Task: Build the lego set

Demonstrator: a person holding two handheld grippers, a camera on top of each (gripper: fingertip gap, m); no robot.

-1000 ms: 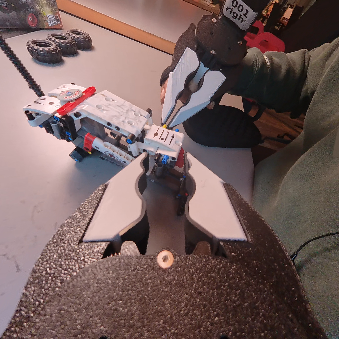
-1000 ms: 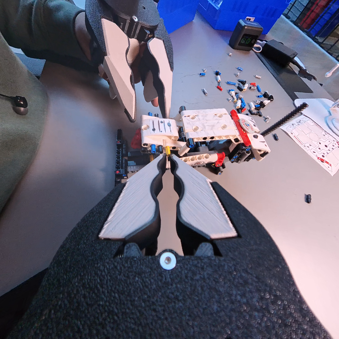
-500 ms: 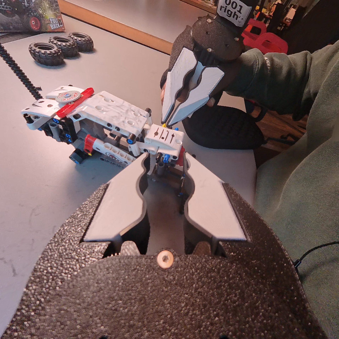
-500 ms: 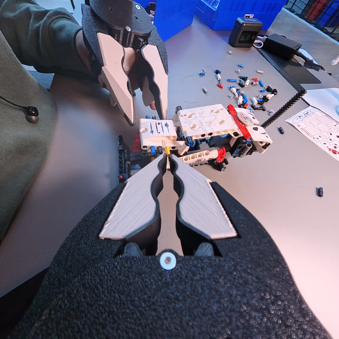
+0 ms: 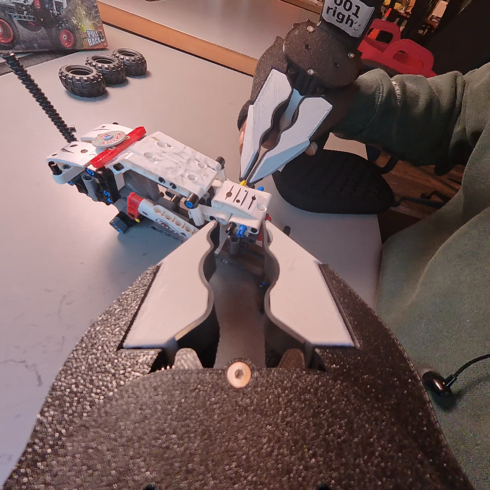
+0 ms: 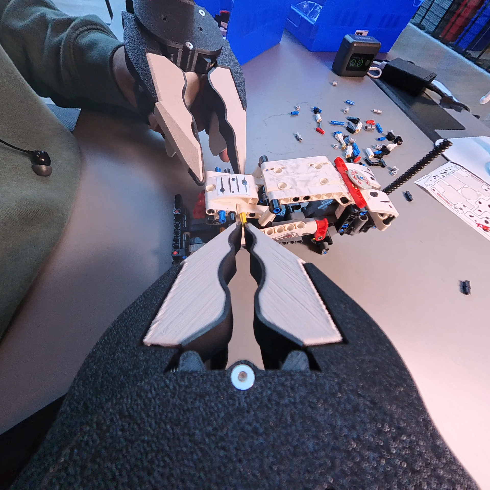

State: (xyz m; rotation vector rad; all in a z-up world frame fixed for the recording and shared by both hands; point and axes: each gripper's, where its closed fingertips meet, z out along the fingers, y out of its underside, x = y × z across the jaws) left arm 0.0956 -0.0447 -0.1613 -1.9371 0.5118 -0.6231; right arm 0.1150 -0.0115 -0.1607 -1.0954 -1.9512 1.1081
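Observation:
The white, black and red lego vehicle (image 5: pixel 164 159) lies on the grey table and also shows in the right wrist view (image 6: pixel 299 180). My left gripper (image 5: pixel 238 233) is closed around its rear end, one finger on each side under the white striped panel (image 5: pixel 242 198). My right gripper (image 6: pixel 241 225) is shut on a small yellow pin (image 6: pixel 241 218) that sticks out of the side of that rear block. From the left wrist view, the right gripper (image 5: pixel 248 181) comes in from the far side, with the yellow pin (image 5: pixel 242 182) at its tips.
Three black tyres (image 5: pixel 103 70) and the set's box (image 5: pixel 50 23) lie at the far left. A black ribbed rod (image 6: pixel 416 167), loose small parts (image 6: pixel 352 132), a sticker sheet (image 6: pixel 461 191), blue bins (image 6: pixel 331 23) and a black device (image 6: pixel 355 55) lie beyond the model.
Both grippers keep their hold. The views have shifted slightly and the model has hardly moved. The yellow pin stays at the same hole.

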